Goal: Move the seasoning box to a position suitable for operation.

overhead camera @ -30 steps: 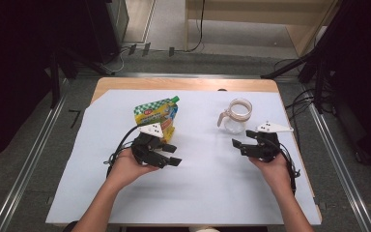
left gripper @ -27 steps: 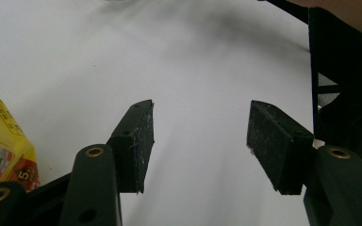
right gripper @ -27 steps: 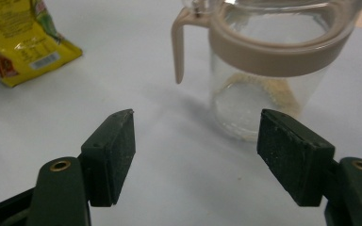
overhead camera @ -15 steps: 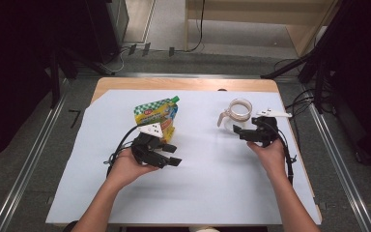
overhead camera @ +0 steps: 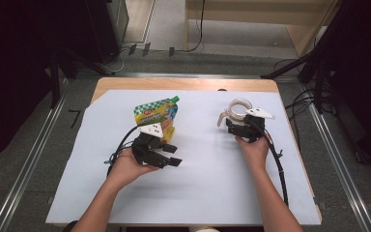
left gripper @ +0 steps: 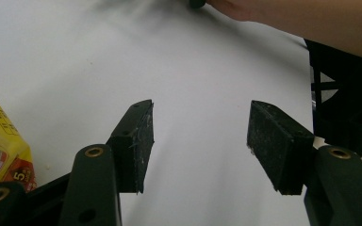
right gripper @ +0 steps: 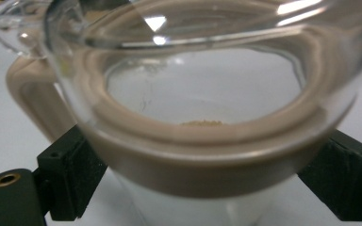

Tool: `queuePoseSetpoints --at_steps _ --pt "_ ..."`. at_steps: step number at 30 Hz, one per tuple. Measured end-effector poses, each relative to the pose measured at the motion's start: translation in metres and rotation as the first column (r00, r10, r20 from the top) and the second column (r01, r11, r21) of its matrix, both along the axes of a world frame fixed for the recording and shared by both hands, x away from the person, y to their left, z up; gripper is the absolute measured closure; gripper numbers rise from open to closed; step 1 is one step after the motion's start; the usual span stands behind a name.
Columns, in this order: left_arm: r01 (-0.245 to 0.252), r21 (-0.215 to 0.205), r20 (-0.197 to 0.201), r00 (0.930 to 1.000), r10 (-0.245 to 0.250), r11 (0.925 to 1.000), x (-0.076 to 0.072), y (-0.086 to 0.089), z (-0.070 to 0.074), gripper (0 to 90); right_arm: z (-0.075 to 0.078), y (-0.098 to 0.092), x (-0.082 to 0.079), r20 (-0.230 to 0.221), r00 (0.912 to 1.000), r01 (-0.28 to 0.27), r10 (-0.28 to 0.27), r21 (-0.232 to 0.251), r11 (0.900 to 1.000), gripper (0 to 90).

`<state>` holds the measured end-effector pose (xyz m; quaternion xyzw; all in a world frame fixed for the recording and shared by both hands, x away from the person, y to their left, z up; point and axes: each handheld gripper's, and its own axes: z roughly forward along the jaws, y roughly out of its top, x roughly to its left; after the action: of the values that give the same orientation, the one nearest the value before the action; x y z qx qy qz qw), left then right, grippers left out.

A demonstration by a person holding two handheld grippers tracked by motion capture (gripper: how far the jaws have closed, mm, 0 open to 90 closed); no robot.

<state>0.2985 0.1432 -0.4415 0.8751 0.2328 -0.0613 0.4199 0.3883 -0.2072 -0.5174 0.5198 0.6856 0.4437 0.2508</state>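
**Right tongs straddle the glass jug; pouch not yet picked up**

The right tongs [overhead camera: 235,126] have just been opening, and in the right gripper view their black jaws stand at either side of a clear glass jug [right gripper: 202,117] with a beige collar, a beige handle and a pouring lip. The jug's body sits between the jaws, but whether the pads already press on the glass or merely flank it cannot be told from here. In the high view the jug [overhead camera: 236,110] stands upright at the far right of the white sheet covering the counter [overhead camera: 212,84].

The left tongs [left gripper: 200,141] are spread with nothing between them, resting low over bare sheet. Just beside them lies a yellow and green refill pouch [overhead camera: 158,118] with a green cap at its far corner, untouched by the jaws.

By the look of things the work is at its start: the jug is being taken in hand, and the pouch remains to be gripped, presumably for filling the jug.

The pouch [left gripper: 0,150] carries small print and a "5" on a dark patch; the brand name is too small to read.
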Motion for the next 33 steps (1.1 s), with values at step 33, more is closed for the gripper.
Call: queuePoseSetpoints --at_steps 33 --pt "-0.003 -0.007 -0.008 1.0000 0.002 1.0000 0.000 0.000 -0.001 41.7 0.041 0.007 -0.027 0.085 0.9896 -0.120 0.116 0.036 0.992 10.7"
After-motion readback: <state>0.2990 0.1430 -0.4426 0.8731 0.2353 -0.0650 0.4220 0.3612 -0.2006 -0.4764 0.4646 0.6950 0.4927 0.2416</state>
